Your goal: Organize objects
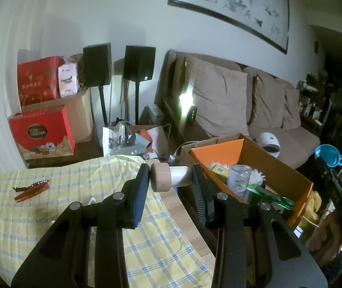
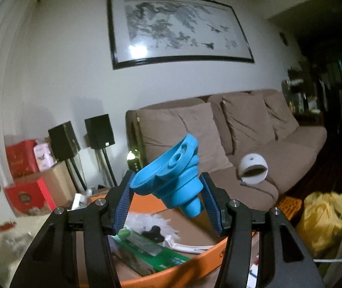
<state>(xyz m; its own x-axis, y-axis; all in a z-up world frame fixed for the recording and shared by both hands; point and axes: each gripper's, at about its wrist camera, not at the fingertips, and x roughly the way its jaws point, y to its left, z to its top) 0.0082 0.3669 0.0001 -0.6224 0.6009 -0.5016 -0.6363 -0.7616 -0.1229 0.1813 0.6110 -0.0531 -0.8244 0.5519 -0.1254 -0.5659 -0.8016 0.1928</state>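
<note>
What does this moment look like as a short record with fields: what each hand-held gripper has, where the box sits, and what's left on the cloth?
left hand-held gripper: shut on a white bottle with wooden cap, lying crosswise between the pads
right hand-held gripper: shut on a blue collapsible funnel, tilted
target: orange-lined cardboard box, beside the table, in front of the sofa
box contents: green bottle, clear jar, other items
left on checked cloth: red folding tool

The box (image 1: 279,168) already holds a green bottle (image 1: 270,195), a clear cup (image 1: 239,177) and a white duster (image 2: 147,223); bare floor shows along its far wall. The cloth (image 1: 51,216) lies open apart from a red pen (image 1: 32,192).
</note>
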